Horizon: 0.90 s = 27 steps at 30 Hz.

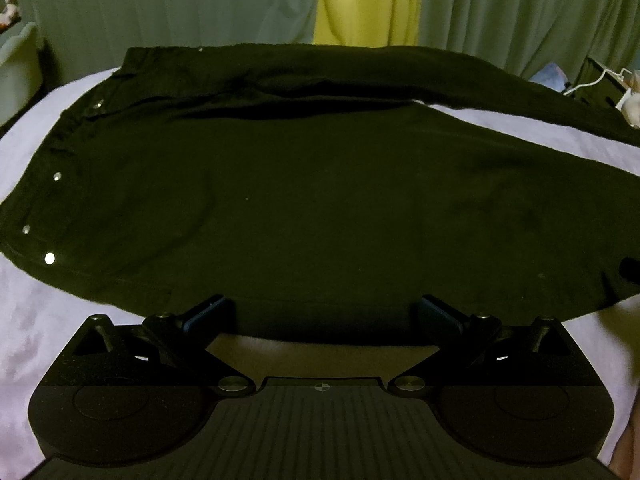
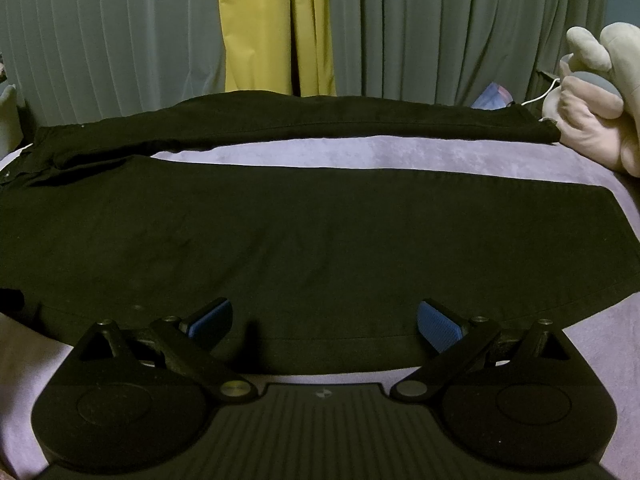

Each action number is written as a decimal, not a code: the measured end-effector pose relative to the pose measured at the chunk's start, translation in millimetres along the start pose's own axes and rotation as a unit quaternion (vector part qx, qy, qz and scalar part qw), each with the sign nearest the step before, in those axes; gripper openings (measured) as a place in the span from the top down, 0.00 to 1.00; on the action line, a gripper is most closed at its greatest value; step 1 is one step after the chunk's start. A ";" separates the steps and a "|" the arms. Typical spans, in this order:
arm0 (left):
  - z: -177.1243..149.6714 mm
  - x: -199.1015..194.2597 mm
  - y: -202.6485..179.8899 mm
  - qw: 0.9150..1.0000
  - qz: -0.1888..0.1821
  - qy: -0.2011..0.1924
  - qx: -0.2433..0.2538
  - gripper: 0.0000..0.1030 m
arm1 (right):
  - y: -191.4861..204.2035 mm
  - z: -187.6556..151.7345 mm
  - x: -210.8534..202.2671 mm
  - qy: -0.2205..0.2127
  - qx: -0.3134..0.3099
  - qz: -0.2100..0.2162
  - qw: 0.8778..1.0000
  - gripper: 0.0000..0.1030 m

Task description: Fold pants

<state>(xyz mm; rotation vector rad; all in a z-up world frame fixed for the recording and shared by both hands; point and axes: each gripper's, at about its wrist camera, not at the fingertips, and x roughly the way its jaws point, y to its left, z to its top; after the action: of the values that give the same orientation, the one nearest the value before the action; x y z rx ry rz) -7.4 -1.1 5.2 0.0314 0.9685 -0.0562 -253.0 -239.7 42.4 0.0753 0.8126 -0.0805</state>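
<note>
- Pants (image 1: 304, 208): black, laid out flat across a lavender bedcover (image 1: 24, 320), waistband toward 9 o'clock and leg ends toward 3 o'clock in both wrist views.
- The two legs part in a narrow V; a wedge of the bedcover shows between them, widening toward 3 o'clock.
- The near leg (image 2: 320, 248) fills the middle of the right wrist view; the far leg (image 2: 320, 126) runs along 12 o'clock, its hem just beside a pale plush toy (image 2: 592, 120) at 2 o'clock.
- Silver rivets (image 1: 49, 258) dot the waist area at 9 o'clock in the left wrist view.
- Left gripper (image 1: 322, 314): fingers spread wide, holding nothing, blue pads (image 1: 200, 314) at the near leg's lower edge at 6 o'clock; whether they touch the cloth cannot be told.
- Right gripper (image 2: 324, 322): also spread wide and empty, pads (image 2: 438, 326) over the near leg's lower seam at 6 o'clock.
- Grey-green curtains (image 2: 440, 28) with a yellow panel (image 2: 276, 28) hang behind at 12 o'clock.
</note>
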 end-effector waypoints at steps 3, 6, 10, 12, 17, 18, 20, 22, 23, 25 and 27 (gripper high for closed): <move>0.1 0.2 0.0 1.000 -0.001 -0.001 0.001 0.00 | -2.2 0.0 1.3 0.003 0.004 0.001 1.000 0.04; 1.2 -0.7 1.1 1.000 -0.003 -0.001 -0.001 0.00 | -2.5 1.0 3.2 0.007 0.004 0.001 1.000 0.04; 2.1 -5.9 4.2 1.000 -0.008 -0.009 -0.010 0.00 | -3.5 4.5 4.9 0.014 0.008 0.005 1.000 0.04; 2.7 -9.4 4.5 1.000 -0.008 -0.017 -0.014 0.00 | -8.9 7.6 8.2 0.023 0.023 0.012 0.999 0.04; 12.8 -27.6 3.4 0.997 0.005 -0.067 -0.023 0.00 | -27.5 17.7 27.9 0.040 0.080 0.021 0.996 0.04; 17.3 -32.2 3.6 0.996 0.005 -0.084 -0.034 0.00 | -29.8 19.1 31.3 0.040 0.087 0.022 0.995 0.04; 28.3 -37.5 4.9 0.991 -0.004 -0.115 -0.067 0.00 | -35.0 21.8 43.7 0.044 0.105 0.026 0.993 0.04; 39.3 -37.2 7.3 0.984 -0.017 -0.146 -0.097 0.00 | -38.1 21.1 54.6 0.046 0.124 0.024 0.991 0.04; 46.2 -34.2 8.1 0.980 -0.019 -0.162 -0.114 0.00 | -40.0 19.7 58.0 0.038 0.135 0.021 0.990 0.04; 59.0 -23.4 8.3 0.975 -0.011 -0.176 -0.137 0.00 | -41.6 19.1 60.0 0.033 0.150 0.023 0.988 0.04; 70.3 -5.7 9.3 0.972 0.002 -0.176 -0.156 0.00 | -45.8 18.0 60.5 0.036 0.156 0.031 0.987 0.04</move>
<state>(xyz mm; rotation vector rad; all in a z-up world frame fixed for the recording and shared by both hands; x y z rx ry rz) 47.8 4.7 49.8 -0.2587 0.6124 0.0928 -203.1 -289.6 9.1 0.4015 0.8640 -0.1464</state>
